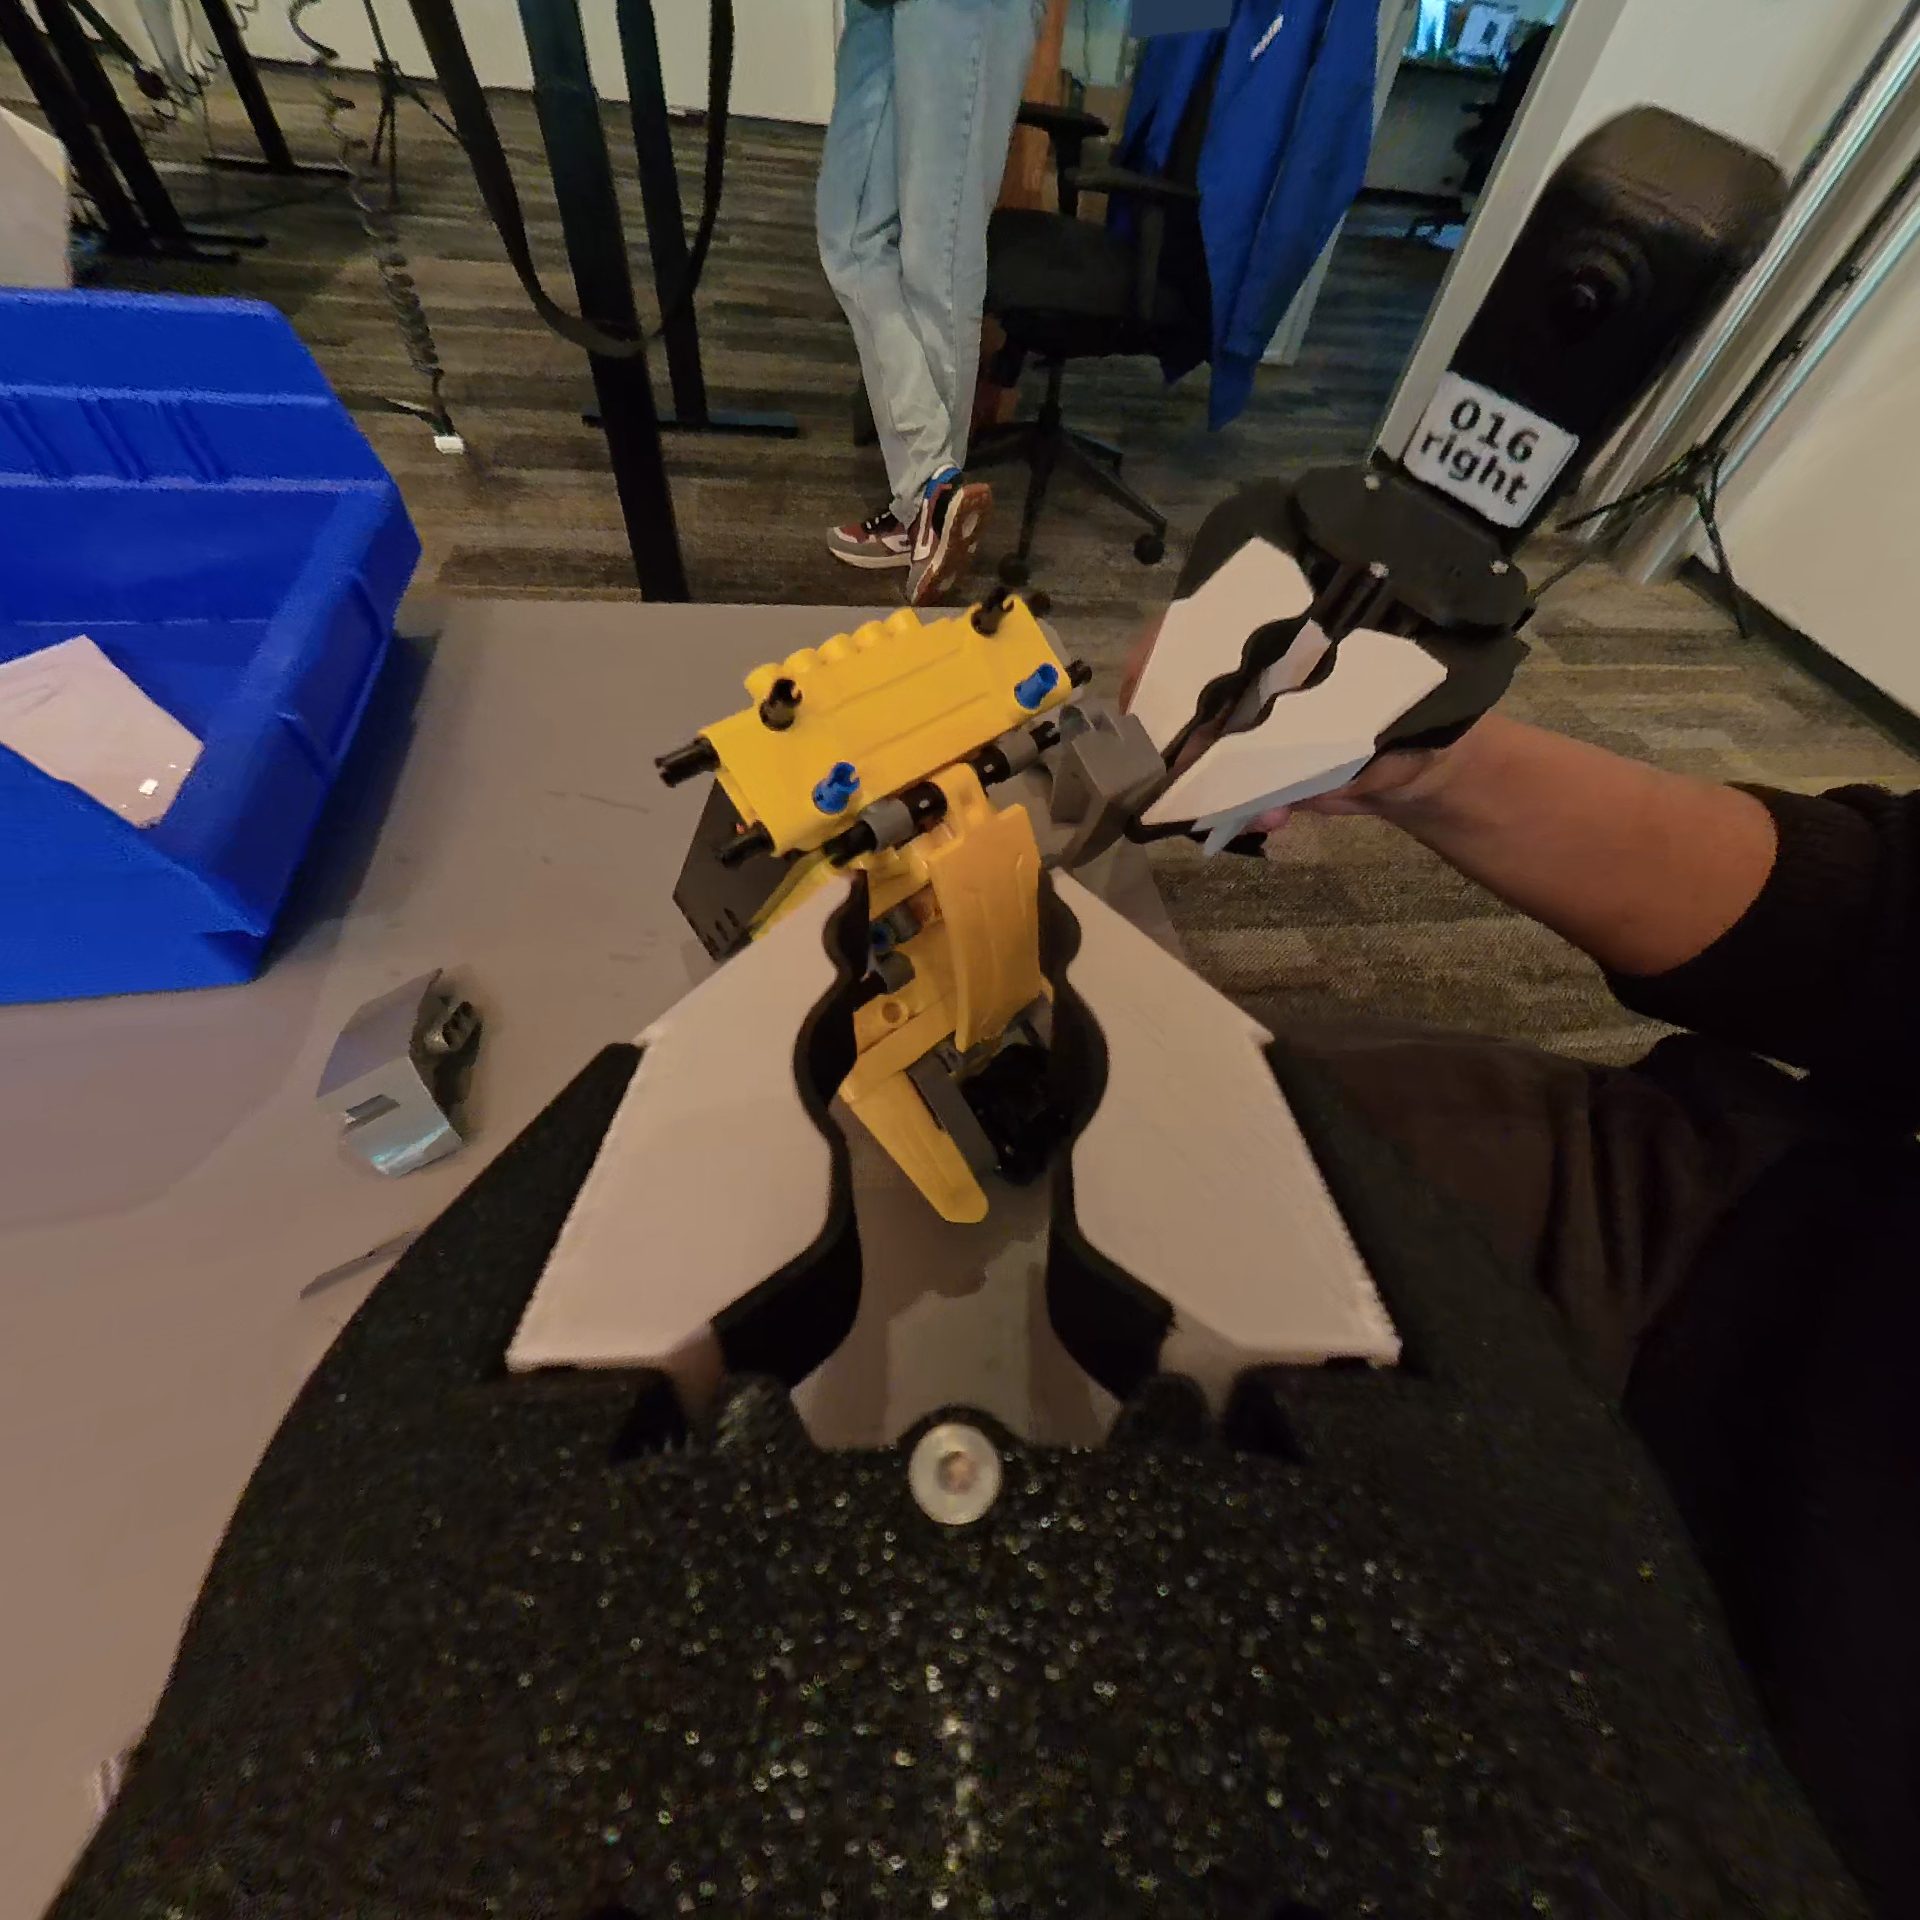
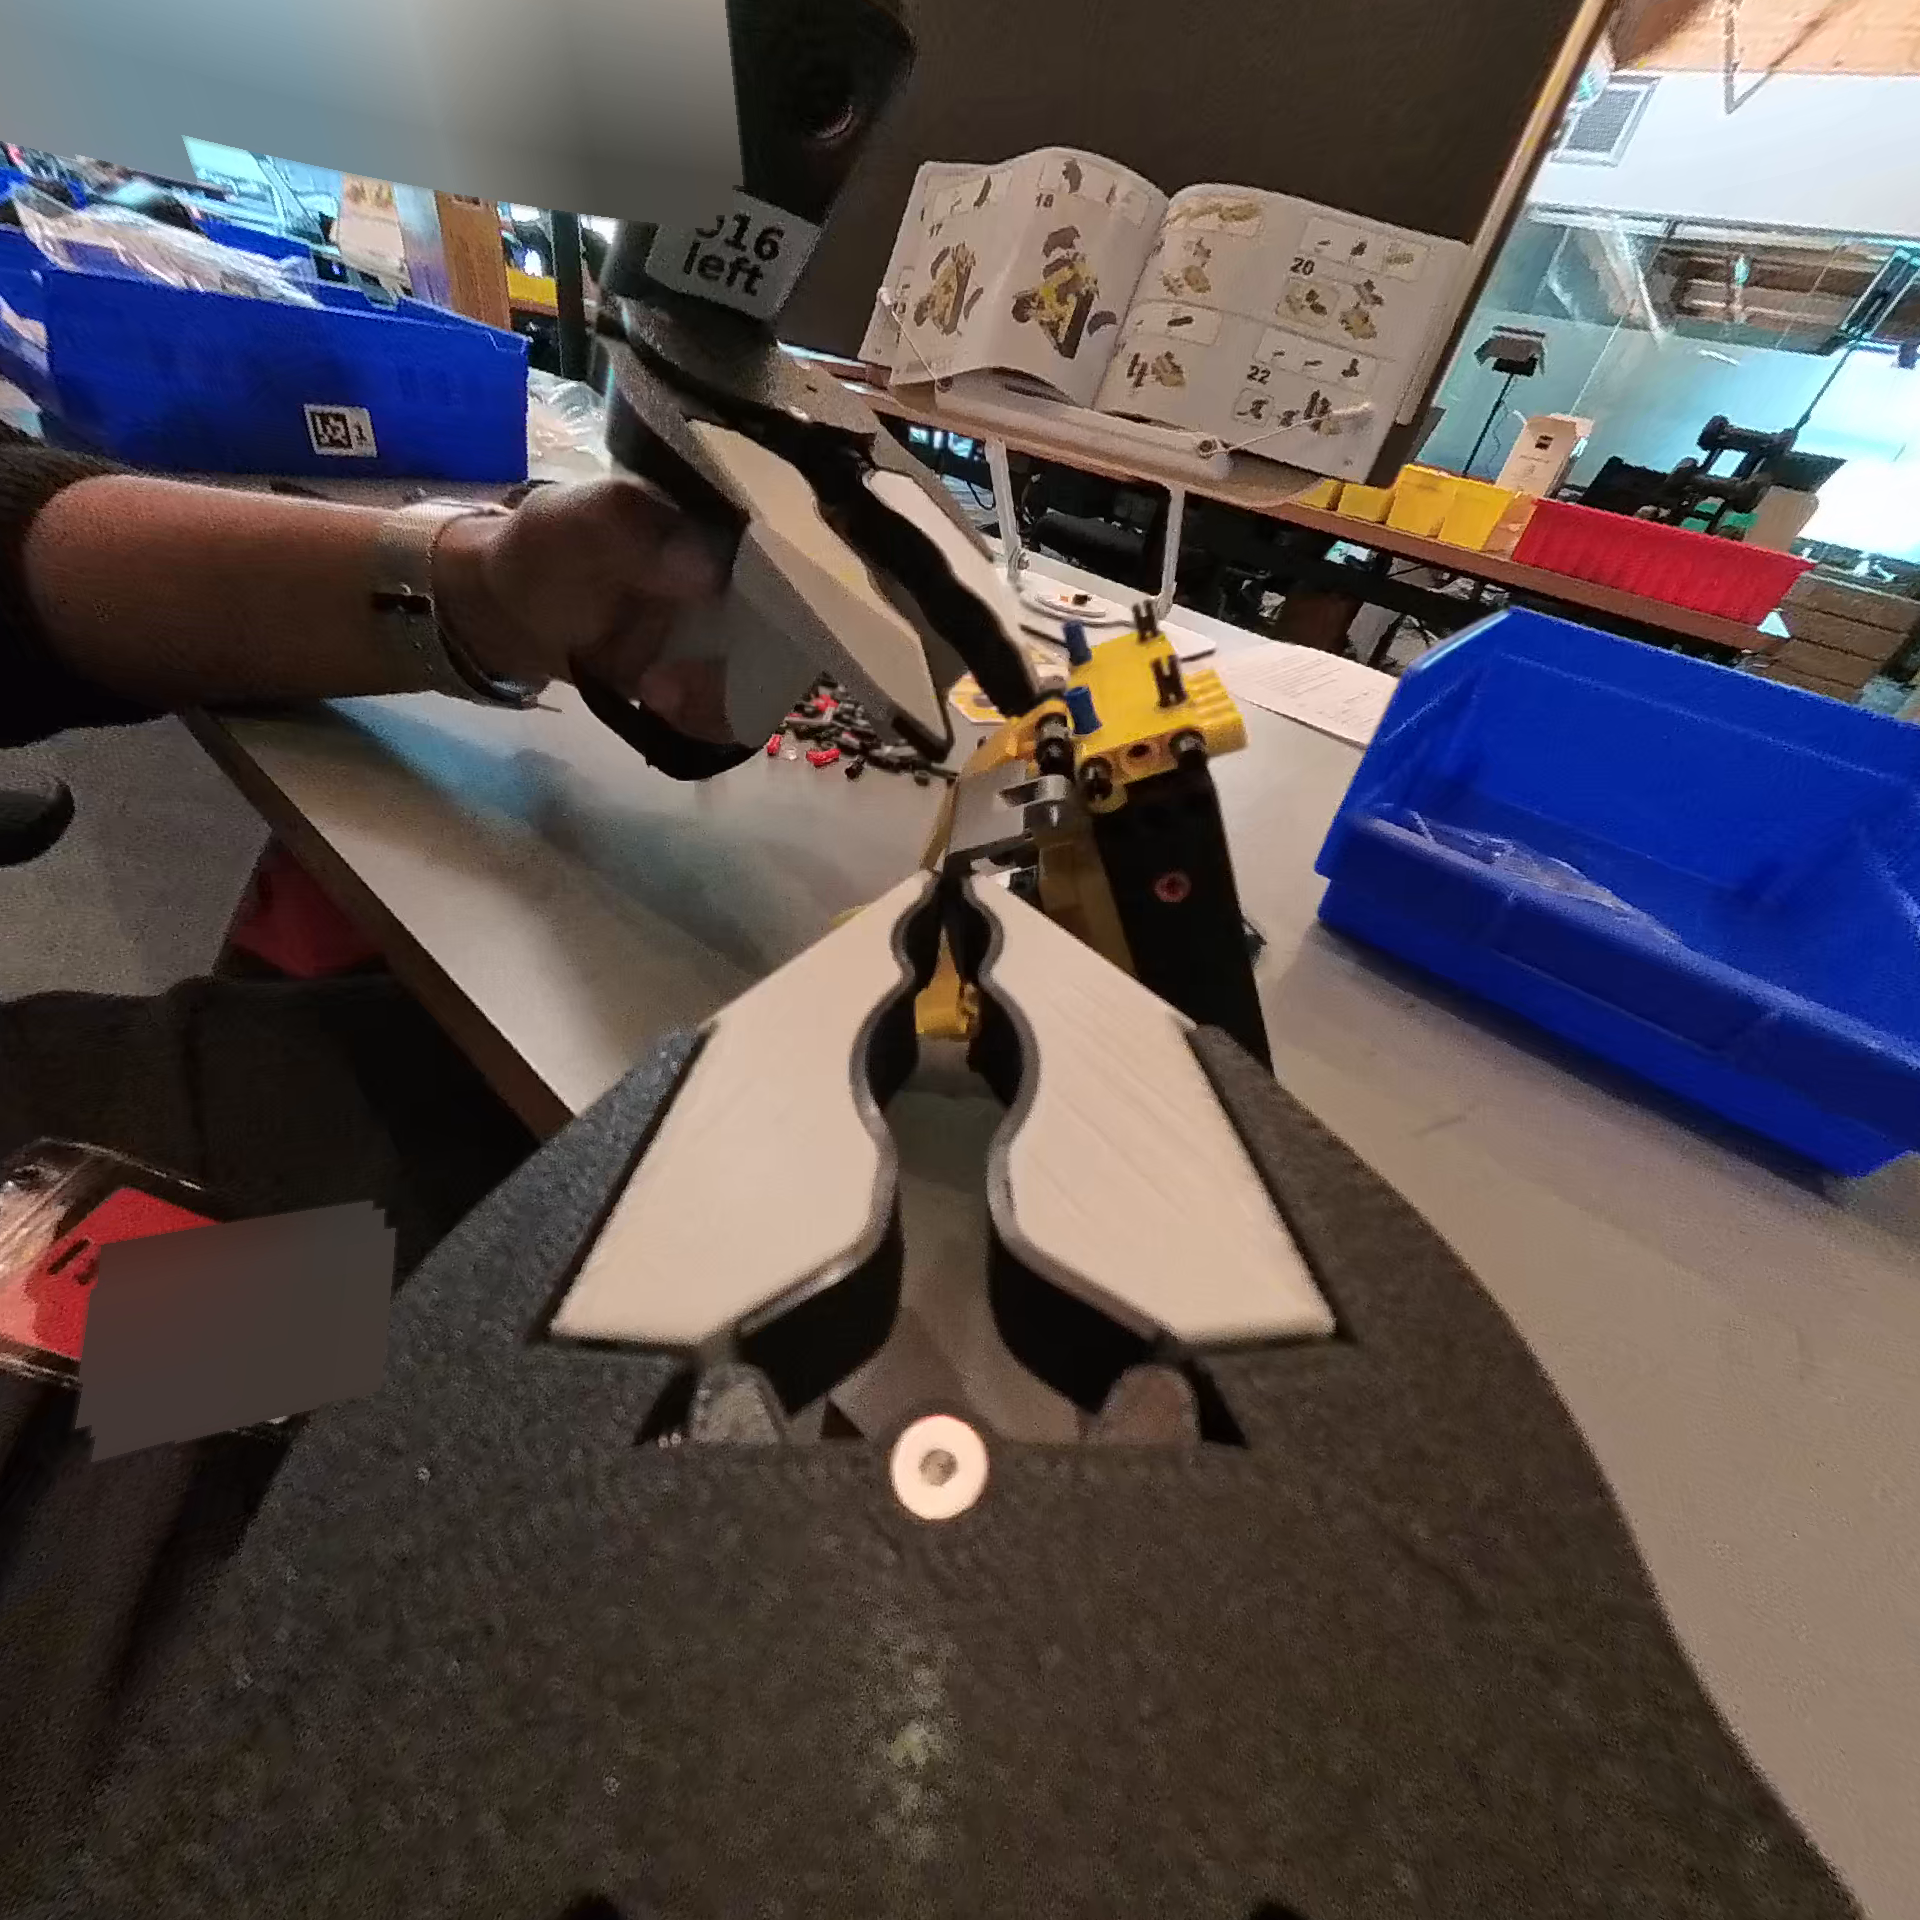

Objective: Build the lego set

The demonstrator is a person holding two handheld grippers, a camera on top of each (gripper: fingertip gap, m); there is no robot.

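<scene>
A yellow, black and grey toy-brick model stands on the grey table. My left gripper is shut on the model's yellow lower arm and holds it upright. My right gripper comes in from the right with its jaws nearly together. Its tips pinch a grey piece on the model's side. The same grey piece shows in the left wrist view, with the right gripper at it. In the right wrist view the left gripper reaches down onto the model from the upper left.
A blue bin stands at the left. A small grey part lies on the table. Another blue bin, an open instruction booklet on a stand and loose small parts lie beyond. A person's legs stand past the table.
</scene>
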